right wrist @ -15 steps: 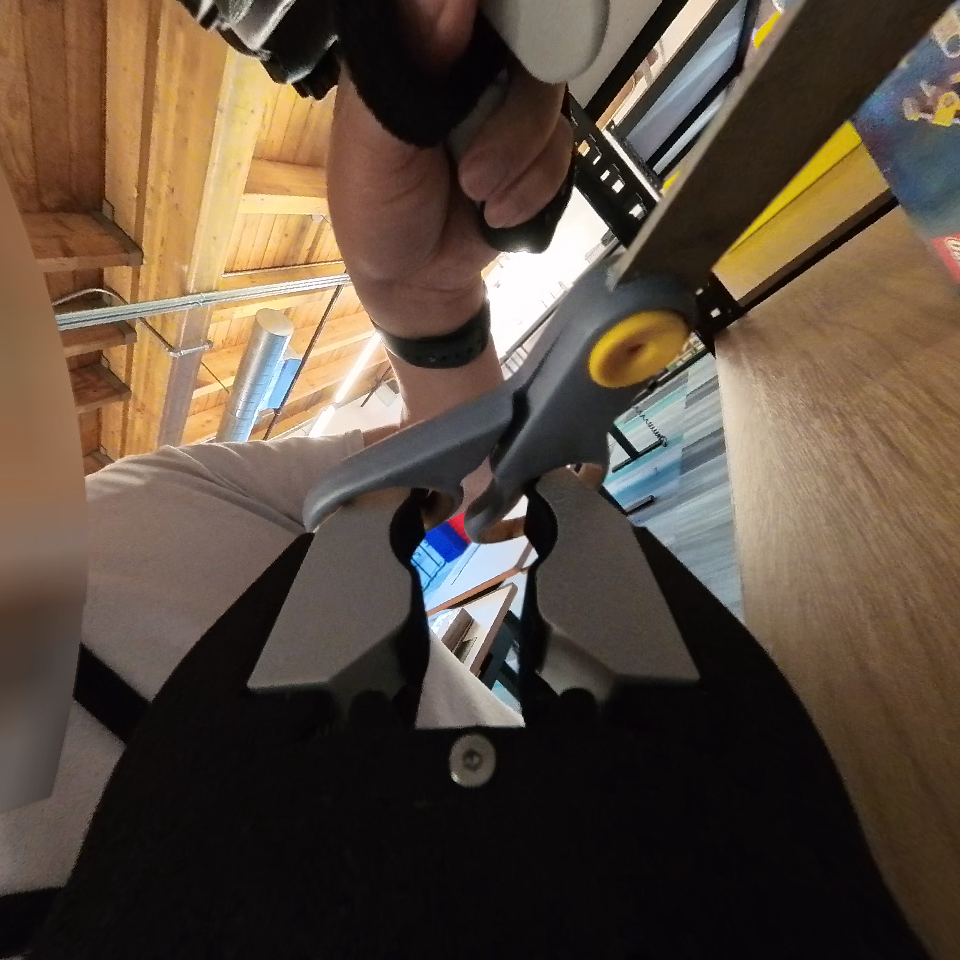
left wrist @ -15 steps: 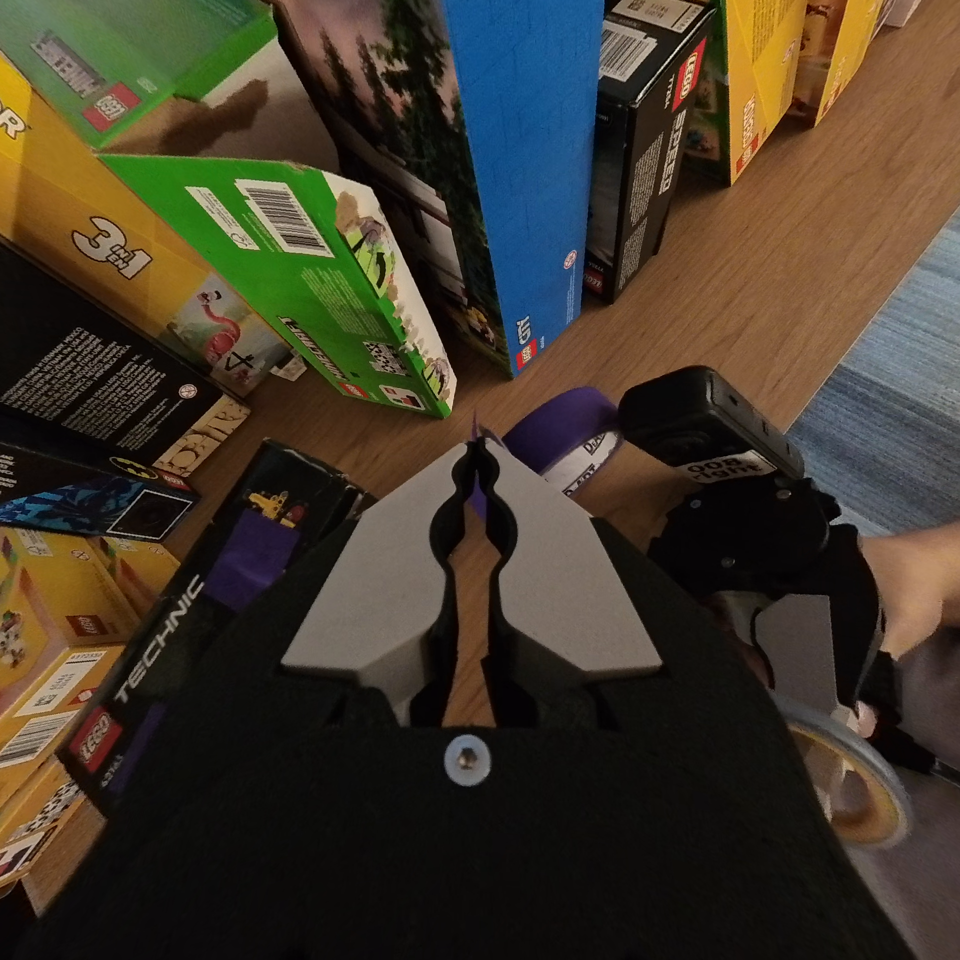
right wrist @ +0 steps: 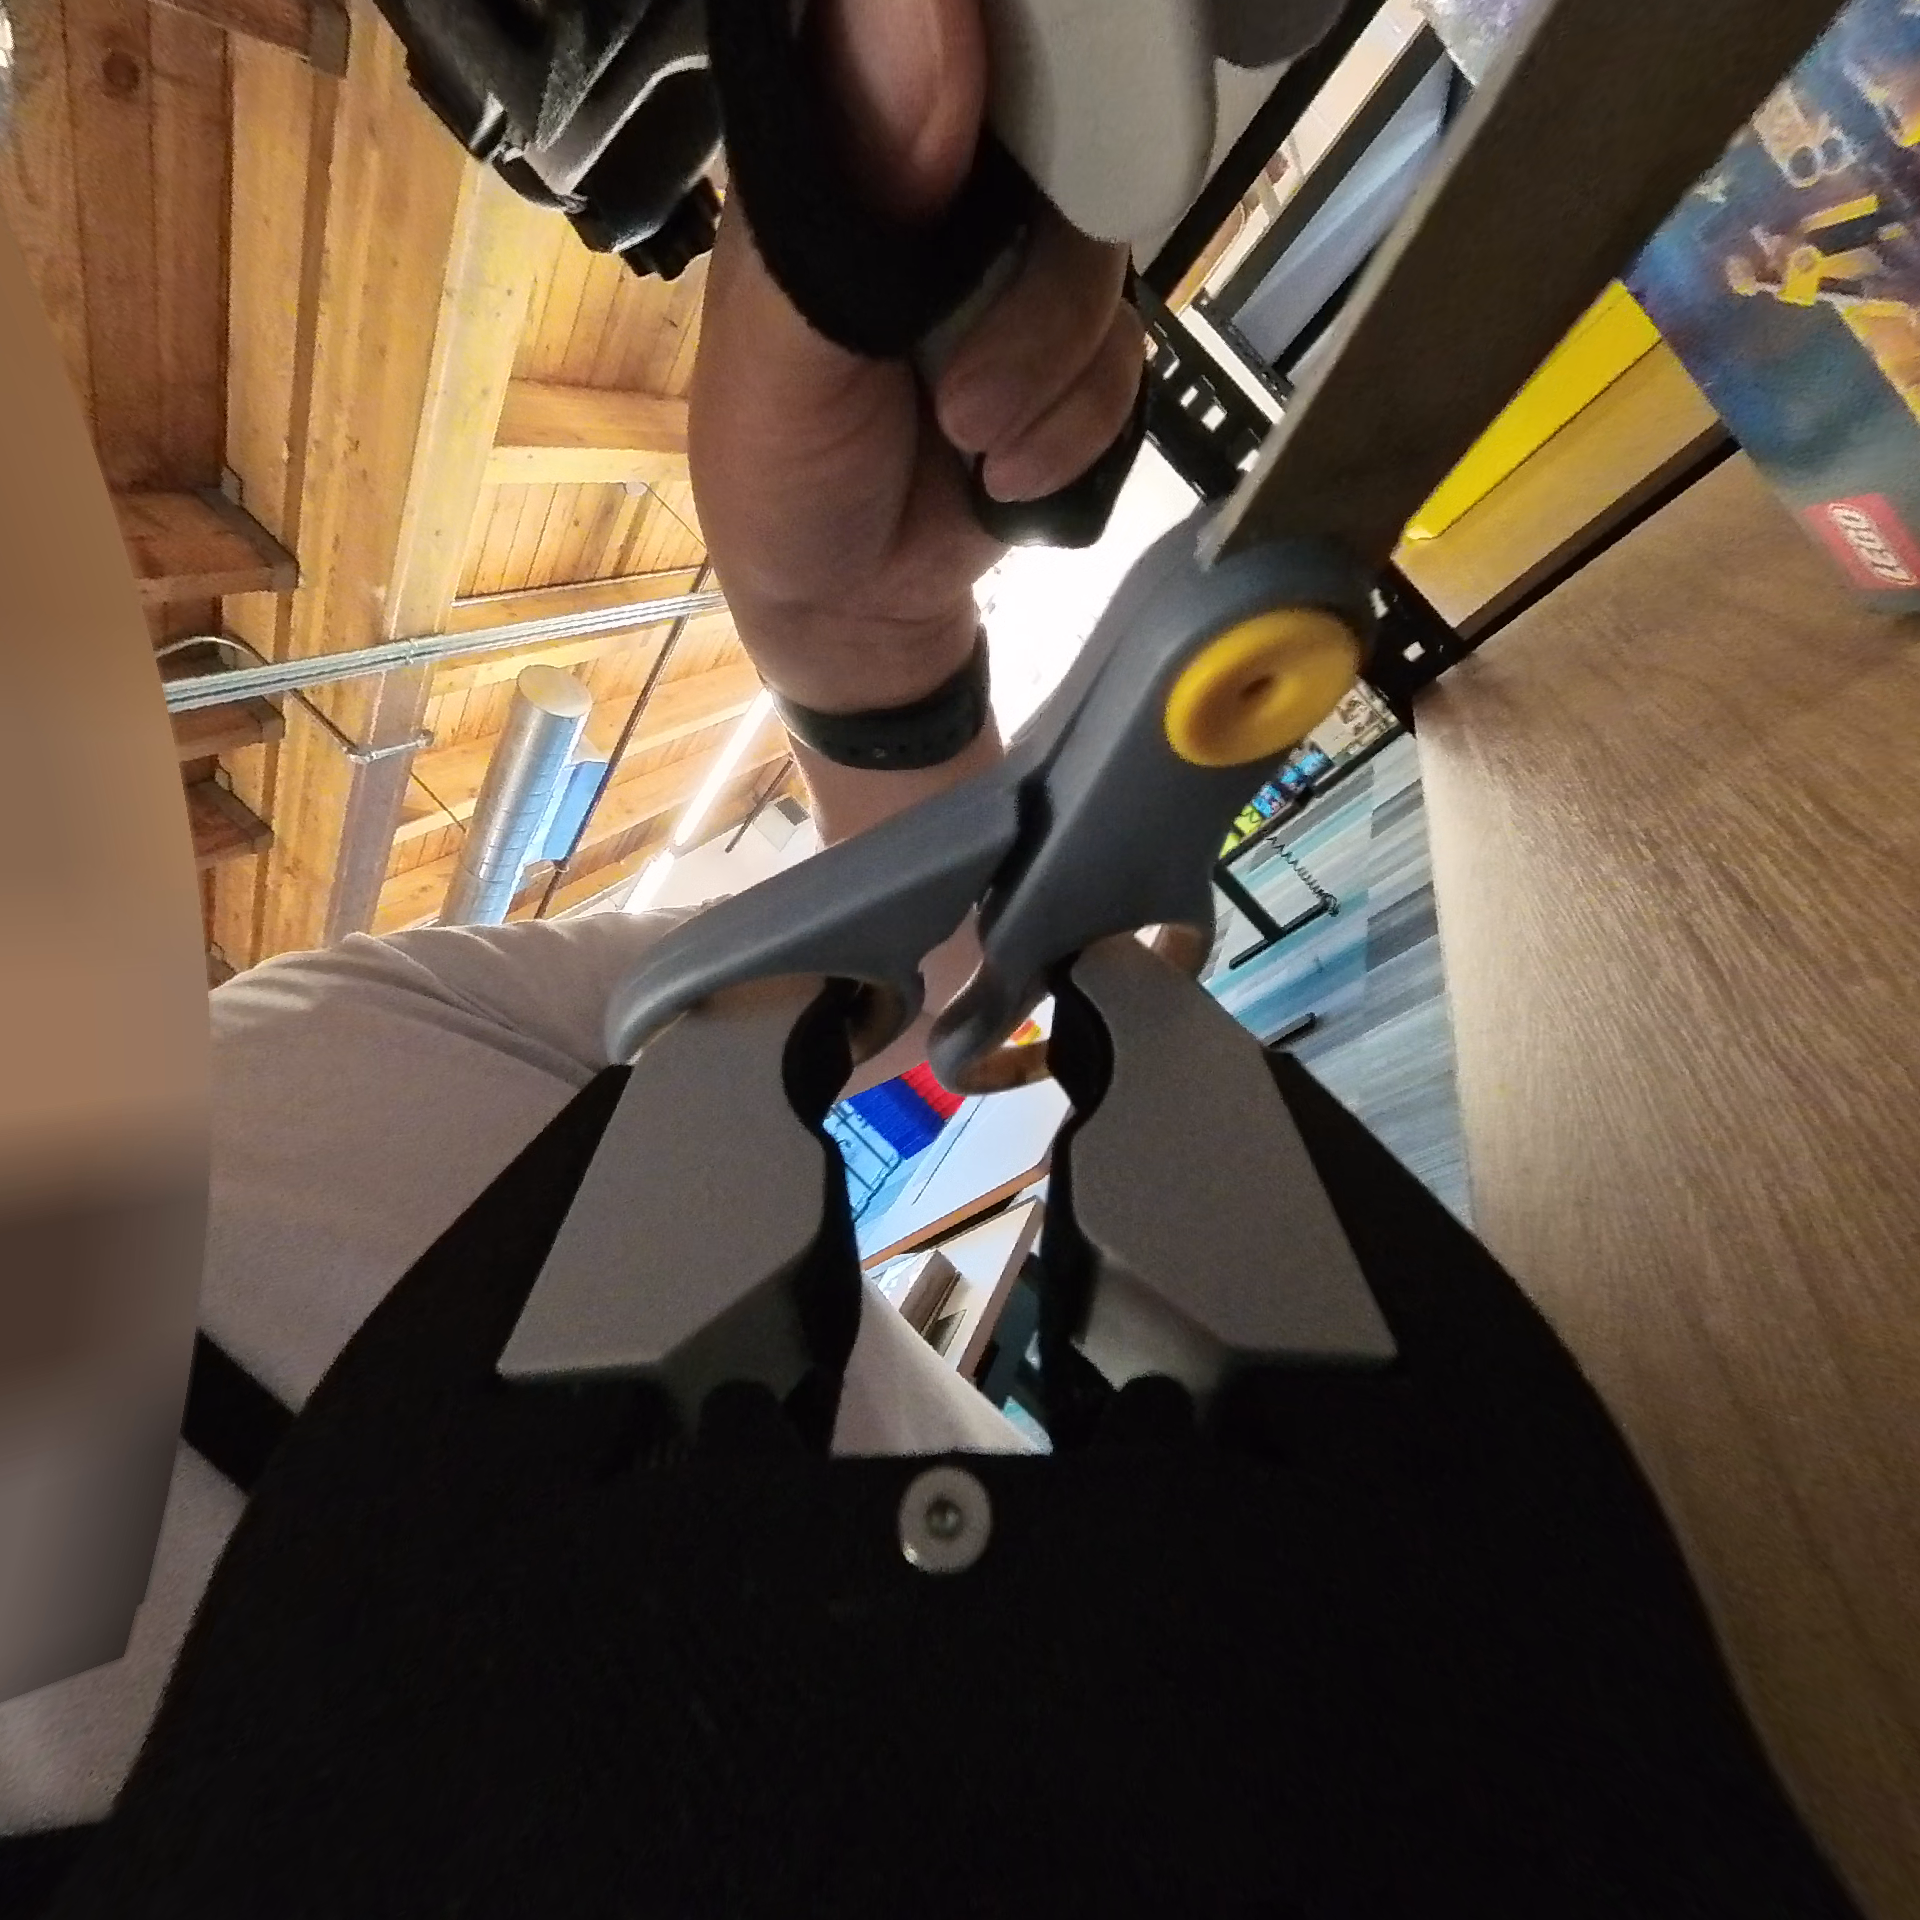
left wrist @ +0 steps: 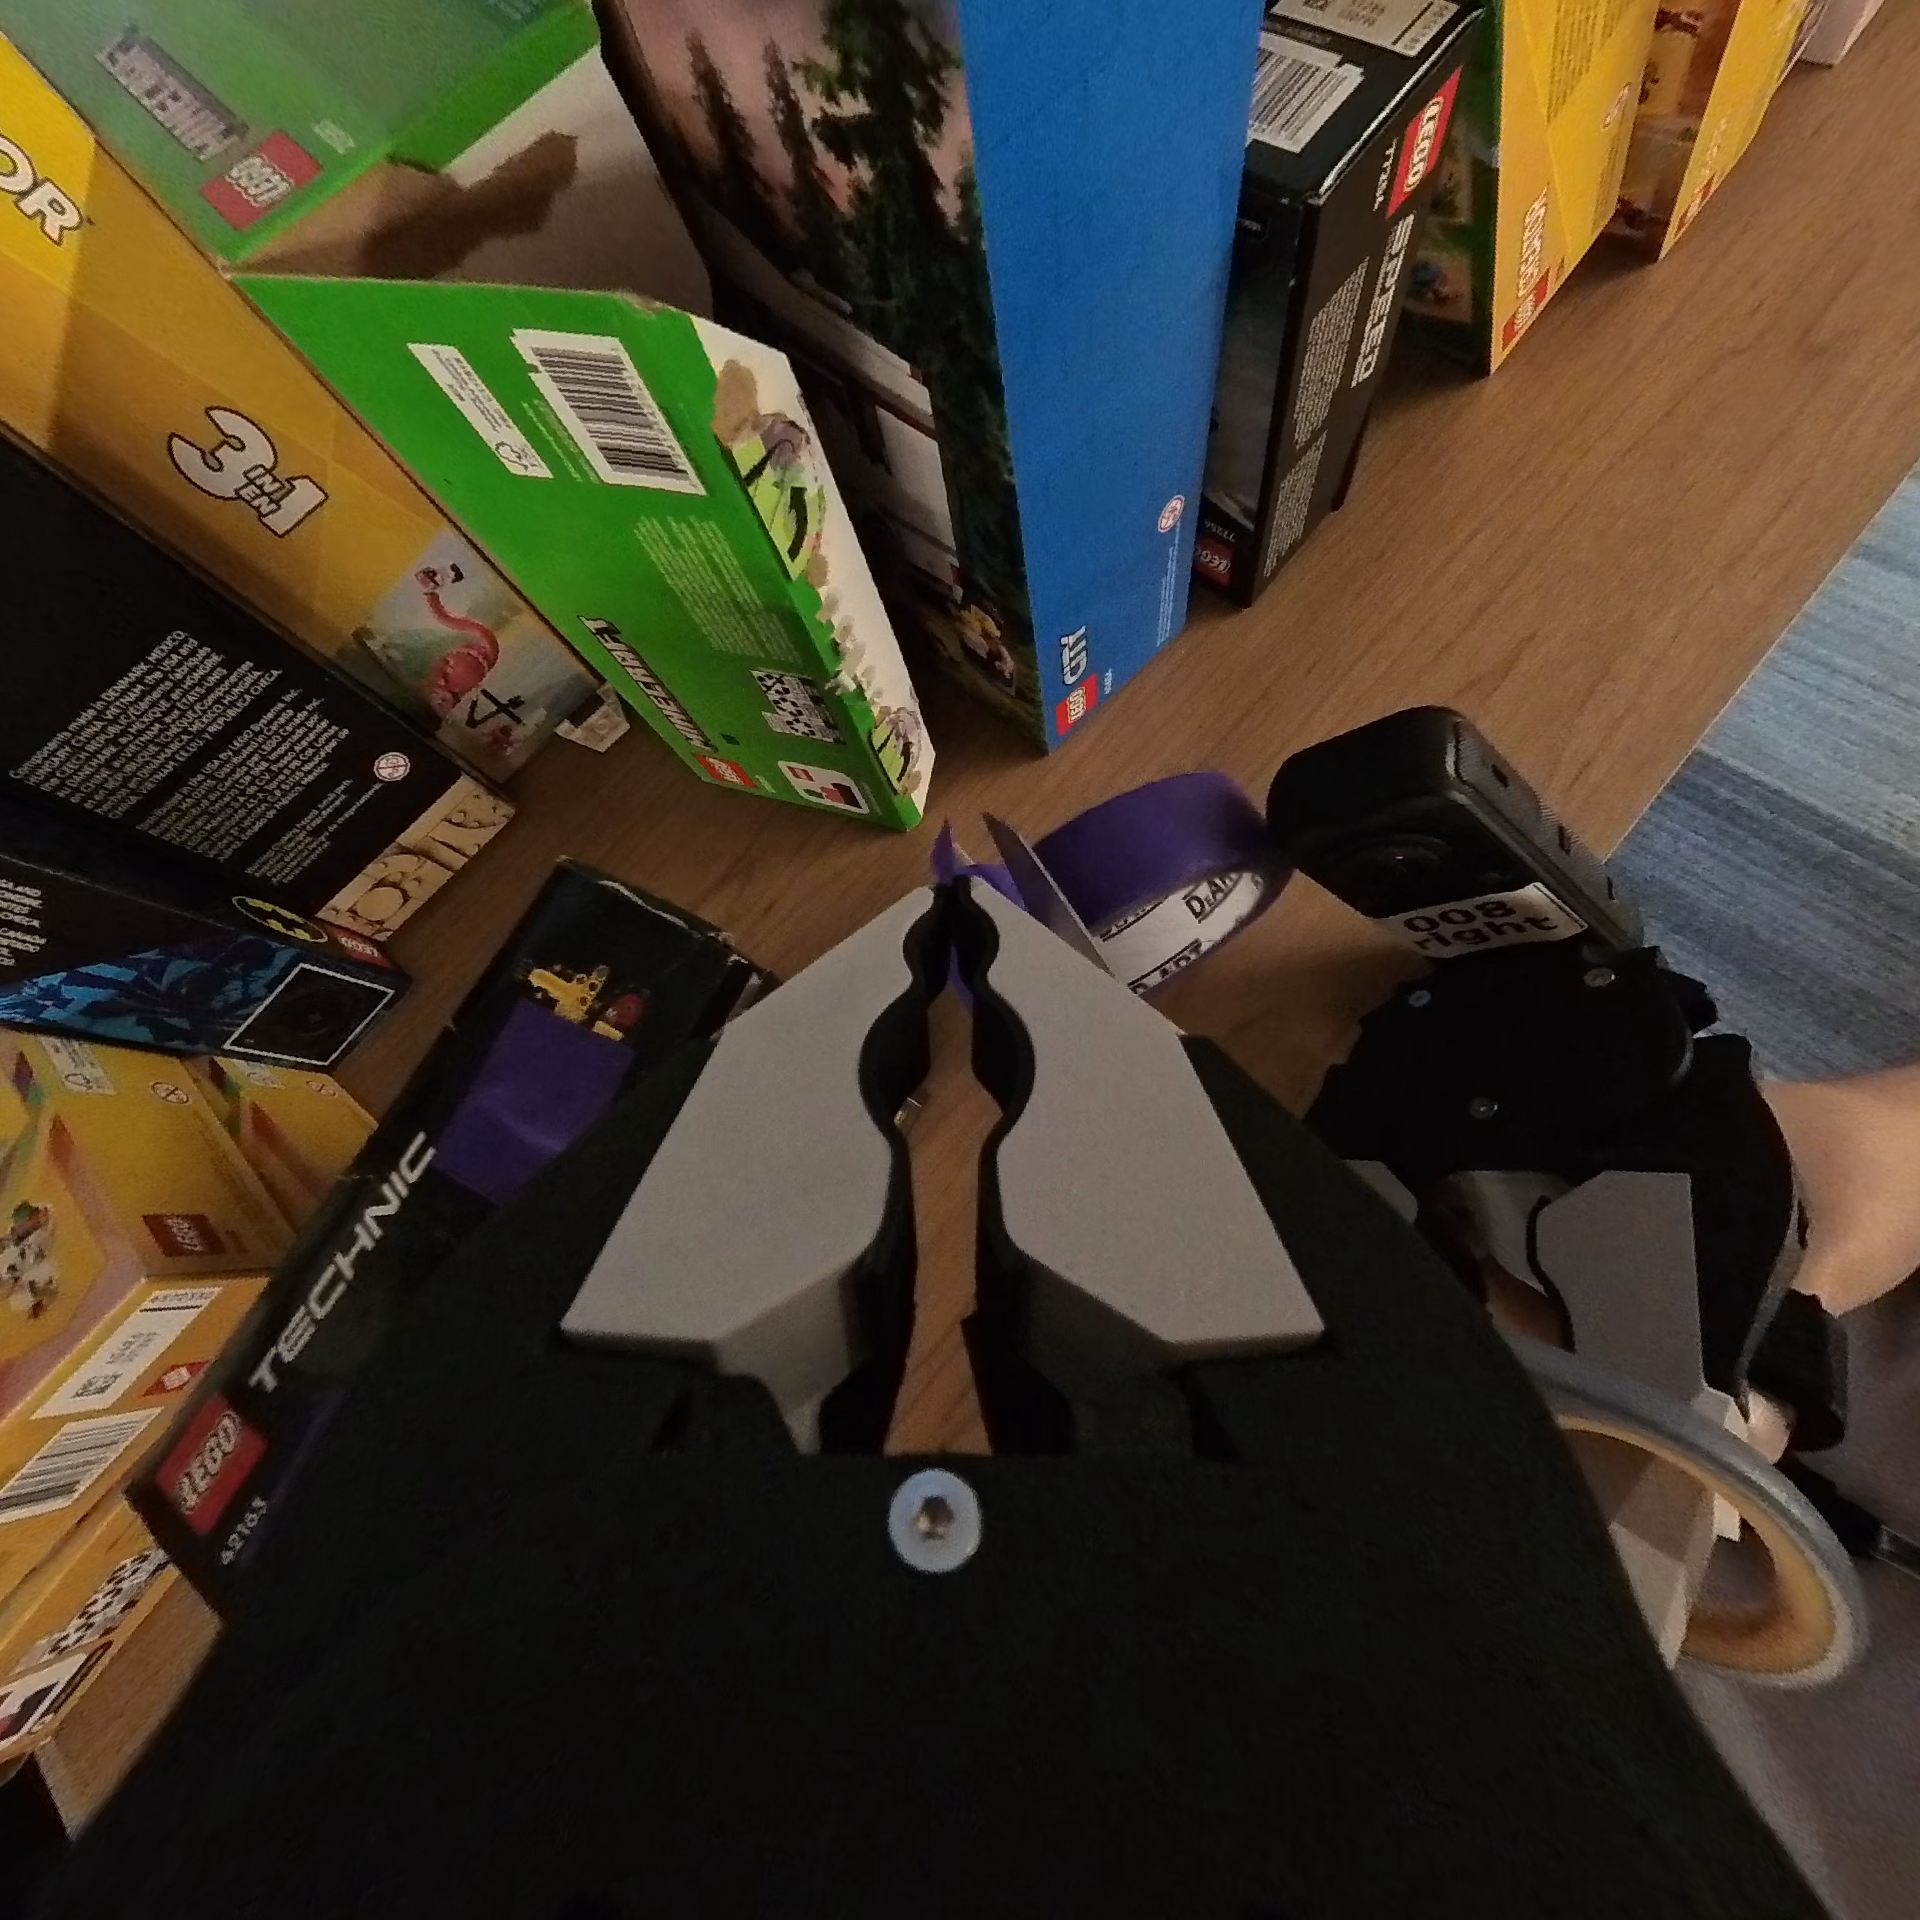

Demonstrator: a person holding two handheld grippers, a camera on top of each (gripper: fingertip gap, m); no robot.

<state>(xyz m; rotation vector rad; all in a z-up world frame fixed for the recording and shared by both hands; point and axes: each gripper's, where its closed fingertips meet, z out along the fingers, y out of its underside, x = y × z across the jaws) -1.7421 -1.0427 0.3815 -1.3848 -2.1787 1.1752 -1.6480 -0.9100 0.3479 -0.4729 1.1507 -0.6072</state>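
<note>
My left gripper [left wrist: 954, 896] is shut on the free end of a purple tape strip [left wrist: 962, 977] that leads from a purple tape roll [left wrist: 1143, 847] on the wooden table. A grey scissors blade [left wrist: 1039, 896] lies against the strip just right of my fingertips. My right gripper [right wrist: 945, 1029] is shut on the grey scissors handles [right wrist: 1091, 873], whose yellow pivot [right wrist: 1262, 686] points away from it. The right gripper's black camera [left wrist: 1455, 821] shows in the left wrist view beside the roll. A person's hand [right wrist: 883, 468] holds the left gripper above.
Toy boxes stand and lie behind and left: a green one [left wrist: 623, 540], a tall blue one [left wrist: 1101, 364], a black one [left wrist: 1320, 312], and a black one [left wrist: 416, 1143] under my left gripper. A pale tape roll [left wrist: 1766, 1558] lies by the table edge; blue carpet [left wrist: 1818, 727] is beyond. The grippers' ends are close to 15 centimeters from one another.
The scissors blade has come into the left wrist view beside the purple strip. The right gripper has swung with the scissors, and the pivot sits farther right in its own view.
</note>
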